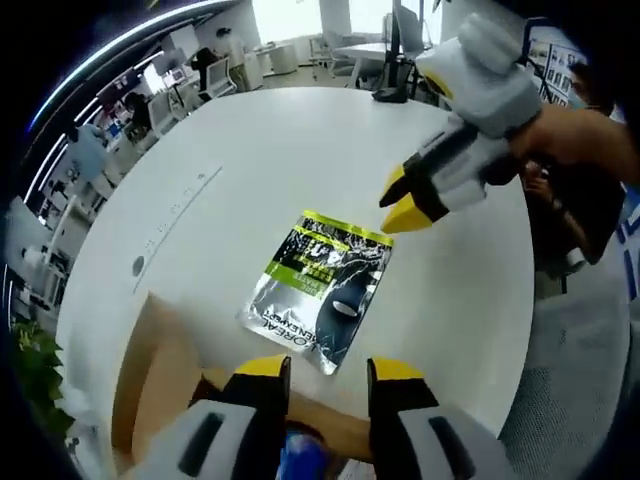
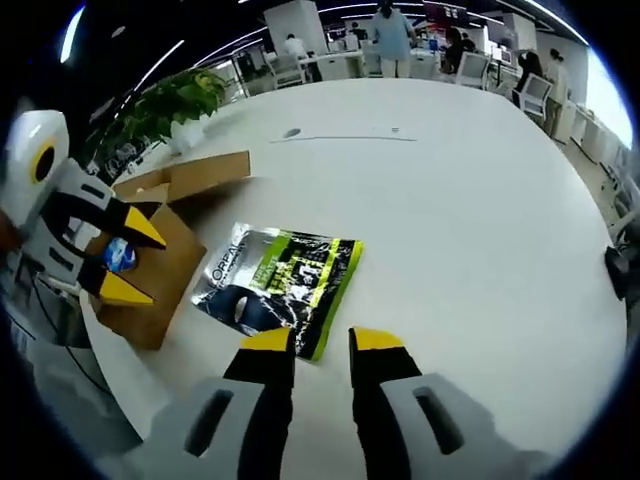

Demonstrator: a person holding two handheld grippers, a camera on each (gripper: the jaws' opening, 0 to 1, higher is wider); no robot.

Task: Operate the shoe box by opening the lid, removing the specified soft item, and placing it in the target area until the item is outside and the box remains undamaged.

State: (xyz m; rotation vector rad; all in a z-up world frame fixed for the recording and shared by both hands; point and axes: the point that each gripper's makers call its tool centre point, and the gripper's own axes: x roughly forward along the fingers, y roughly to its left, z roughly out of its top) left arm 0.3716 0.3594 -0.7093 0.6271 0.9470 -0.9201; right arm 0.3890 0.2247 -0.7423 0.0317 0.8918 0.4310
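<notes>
A silver, black and green pouch [image 1: 320, 290] [image 2: 278, 277] lies flat on the white round table [image 1: 250, 150] [image 2: 460, 200]. Beside it stands the brown cardboard shoe box [image 1: 160, 370] [image 2: 160, 265] with its lid flap [image 2: 190, 172] folded back. Something blue [image 1: 300, 455] [image 2: 118, 255] shows inside the box. My left gripper [image 1: 328, 372] [image 2: 135, 260] hovers over the box, open and holding nothing. My right gripper [image 2: 322, 342] [image 1: 403, 200] hangs above the table just past the pouch's green edge, a little open and holding nothing.
A person's hand [image 1: 570, 135] holds the right gripper. A monitor [image 1: 398, 50] stands at the table's far edge. A small round inset [image 1: 137, 266] [image 2: 291, 132] sits in the tabletop. A potted plant [image 2: 175, 100], chairs and people stand beyond the table.
</notes>
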